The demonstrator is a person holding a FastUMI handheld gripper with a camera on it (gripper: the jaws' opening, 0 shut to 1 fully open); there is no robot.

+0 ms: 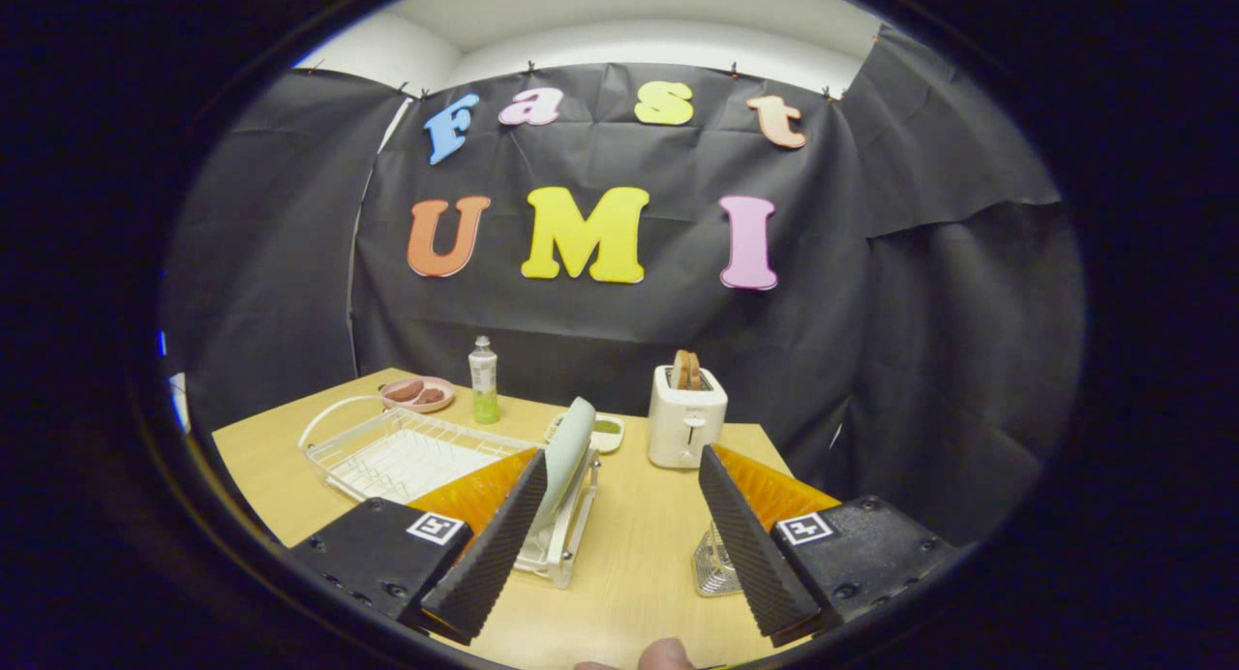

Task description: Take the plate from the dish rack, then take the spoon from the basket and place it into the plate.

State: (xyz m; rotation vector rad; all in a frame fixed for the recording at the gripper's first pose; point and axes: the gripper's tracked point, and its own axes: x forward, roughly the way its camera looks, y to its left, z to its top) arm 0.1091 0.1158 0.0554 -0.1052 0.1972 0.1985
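Hovering above the wooden table [639, 544], the gripper [619, 486] has its fingers spread wide apart and grasps nothing at all. The plate [566, 457], a pale green one, stands on edge in the white dish rack [407, 452], leaning a little, and it sits just beside the inner face of the left finger [498, 544], whose tip overlaps the rack's near end. Behind the right finger [750, 544] there's a wire basket [714, 568], mostly hidden; that is probably where the spoon is kept, though no spoon can be made out from here. Beyond the fingers, a white toaster [685, 418] stands with slices of bread [687, 370] poking out of its top. Further left, a small bottle with green liquid [483, 381] stands upright, and a pink dish [418, 393] with some brownish food lies near the table's far corner. A small pale dish [605, 430] with something green in it sits just behind the plate. At the near edge, a fingertip [666, 654] of the person peeks in.
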